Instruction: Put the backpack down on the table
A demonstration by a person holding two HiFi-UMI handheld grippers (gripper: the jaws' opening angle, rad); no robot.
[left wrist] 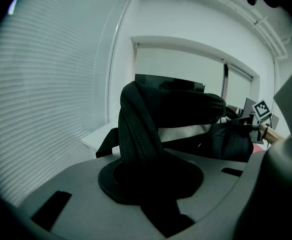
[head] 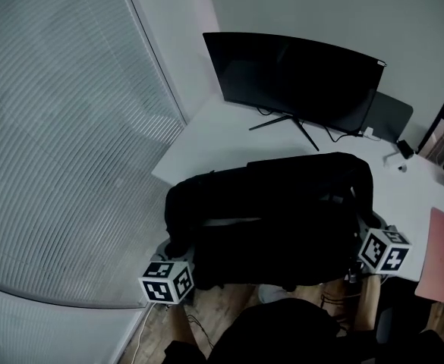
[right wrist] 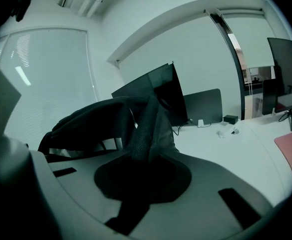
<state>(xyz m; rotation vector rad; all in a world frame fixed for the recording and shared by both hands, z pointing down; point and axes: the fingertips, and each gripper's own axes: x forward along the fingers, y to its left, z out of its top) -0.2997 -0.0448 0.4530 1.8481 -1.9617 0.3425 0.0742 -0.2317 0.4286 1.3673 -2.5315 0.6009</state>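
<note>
A black backpack (head: 271, 211) hangs lengthwise between my two grippers, over the near edge of the white table (head: 206, 139). I cannot tell whether it touches the tabletop. My left gripper (head: 174, 258) is at the bag's left end, and its marker cube shows below. In the left gripper view the left gripper (left wrist: 148, 176) is shut on a padded black strap (left wrist: 136, 129) that rises from its jaws. My right gripper (head: 370, 237) is at the bag's right end. In the right gripper view the right gripper (right wrist: 143, 176) is shut on a mesh strap (right wrist: 146, 129).
A large dark monitor (head: 297, 78) stands on the table behind the backpack, with cables and small items (head: 401, 165) to its right. A window with blinds (head: 62, 142) fills the left side. A pink chair part (head: 442, 256) is at the right edge.
</note>
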